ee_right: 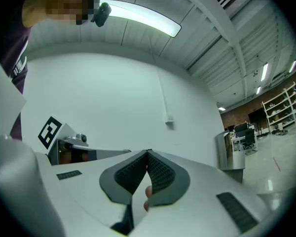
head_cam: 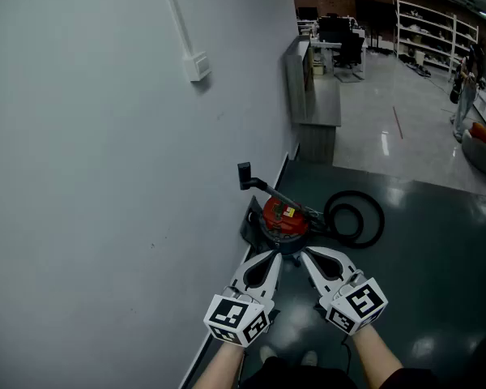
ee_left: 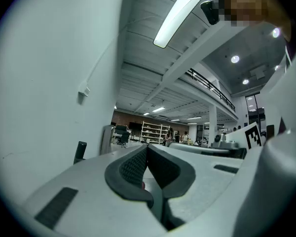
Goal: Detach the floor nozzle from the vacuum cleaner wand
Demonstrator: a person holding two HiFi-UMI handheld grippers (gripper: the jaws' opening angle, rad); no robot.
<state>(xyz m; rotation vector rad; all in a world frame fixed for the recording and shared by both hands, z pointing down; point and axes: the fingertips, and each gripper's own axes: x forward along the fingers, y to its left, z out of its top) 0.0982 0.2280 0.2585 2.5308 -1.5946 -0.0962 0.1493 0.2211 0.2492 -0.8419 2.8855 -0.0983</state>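
Left gripper [head_cam: 273, 255]: its two jaws are pressing together, with nothing sitting between them. It is pointing flat, toward 12 o'clock in the head view.
Right gripper [head_cam: 308, 254]: its jaws are pressing together too, and they are holding nothing. It is sitting just beside the left one, at its 3 o'clock.
Vacuum cleaner [head_cam: 285, 217]: the round red body is sitting on the dark floor [head_cam: 437, 266], close to the pale wall [head_cam: 105, 136]. In the head view it is showing at 12 o'clock from both sets of tips, and neither gripper is touching it.
Wand [head_cam: 277, 194]: it is running from the red body toward 10 o'clock, up to the wall.
Floor nozzle [head_cam: 244, 175]: a small black piece is sitting at the far end of the wand, right by the wall. It is too small to tell if this is the nozzle. It is showing at 11 o'clock from the left jaws and is well apart from both pairs.
Hose [head_cam: 358, 217]: it is lying in a black loop on the floor, at 3 o'clock from the red body.
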